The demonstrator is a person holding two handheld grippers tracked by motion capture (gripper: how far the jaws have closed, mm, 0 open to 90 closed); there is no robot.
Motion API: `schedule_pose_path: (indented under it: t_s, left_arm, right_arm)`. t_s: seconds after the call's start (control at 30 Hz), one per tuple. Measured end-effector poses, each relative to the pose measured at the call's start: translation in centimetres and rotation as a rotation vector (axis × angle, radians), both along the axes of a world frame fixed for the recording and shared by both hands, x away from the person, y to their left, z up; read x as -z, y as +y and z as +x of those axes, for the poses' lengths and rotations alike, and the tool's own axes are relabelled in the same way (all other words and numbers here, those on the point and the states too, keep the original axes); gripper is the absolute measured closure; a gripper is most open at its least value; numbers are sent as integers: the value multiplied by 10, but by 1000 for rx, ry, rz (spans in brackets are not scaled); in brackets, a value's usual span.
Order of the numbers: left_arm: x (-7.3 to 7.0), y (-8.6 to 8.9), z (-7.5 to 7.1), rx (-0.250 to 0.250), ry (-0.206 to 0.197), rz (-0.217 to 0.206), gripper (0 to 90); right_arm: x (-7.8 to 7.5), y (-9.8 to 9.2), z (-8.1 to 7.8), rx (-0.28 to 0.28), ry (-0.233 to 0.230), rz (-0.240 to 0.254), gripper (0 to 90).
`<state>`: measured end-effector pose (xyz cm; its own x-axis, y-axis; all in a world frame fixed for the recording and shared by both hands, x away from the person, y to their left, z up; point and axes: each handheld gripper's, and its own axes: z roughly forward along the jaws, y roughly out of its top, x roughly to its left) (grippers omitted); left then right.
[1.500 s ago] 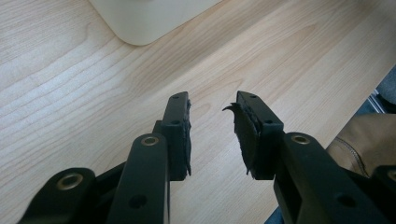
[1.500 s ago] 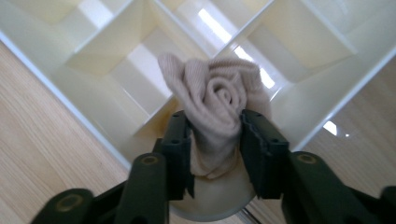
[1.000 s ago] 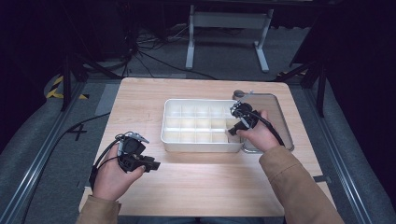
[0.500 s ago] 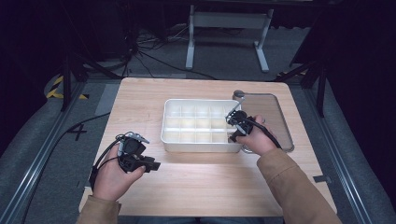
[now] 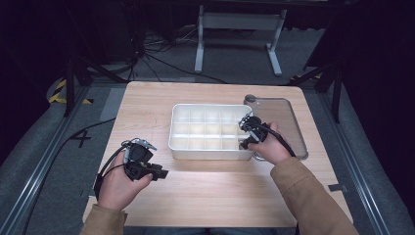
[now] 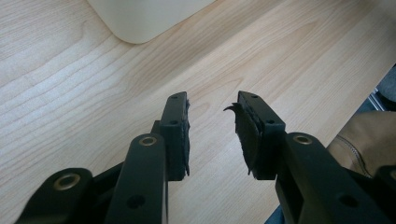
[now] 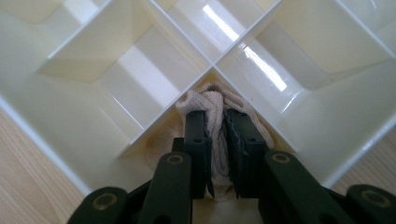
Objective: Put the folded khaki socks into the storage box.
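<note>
Cloth (image 7: 215,122), cream and ribbed, sits pinched between the jaws of our right gripper (image 7: 216,122), which have just been opening a little yet press on it from both sides. We hold that bundle down in a corner compartment of the white divided tray (image 7: 60,116), right against the crossing of two partition walls. From above, our right gripper (image 5: 247,132) hangs over the tray's (image 5: 205,152) near right corner, our hand (image 5: 271,147) behind it. Just beyond the tray to the right lies a clear lid (image 5: 281,117), flat on the table (image 5: 210,191). Our left gripper (image 6: 212,128) rests well apart from all this, near the table's front left, with its jaws apart and nothing between them but bare wood. In its own view a rounded corner of the tray (image 6: 140,21) shows farther off.
</note>
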<state>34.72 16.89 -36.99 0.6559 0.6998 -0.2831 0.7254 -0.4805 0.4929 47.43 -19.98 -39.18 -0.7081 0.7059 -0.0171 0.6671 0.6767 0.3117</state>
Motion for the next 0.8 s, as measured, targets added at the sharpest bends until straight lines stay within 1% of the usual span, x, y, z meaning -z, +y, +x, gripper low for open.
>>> schedule_pose_path:
  t_s: [0.2,0.37,0.57,0.6,0.63,0.8]
  left_arm:
    - [0,-1,0,3,-2,0,647]
    - [-1,-1,0,5,0,-2,646]
    - [-3,-2,-1,8,-1,-7,645]
    - [-3,-2,-1,8,-1,-7,645]
    - [-3,-2,-1,11,-4,-6,644]
    - [-4,-3,-2,15,1,-14,644]
  right_arm:
    - [-12,-9,-5,10,-16,50,690]
    - [-28,-19,-11,18,-40,97,671]
    - [-43,-27,-19,12,-65,127,654]
    - [-43,-27,-19,12,-65,127,654]
    - [-49,-30,-23,3,-74,147,648]
    - [-56,-34,-34,-30,-91,184,632]
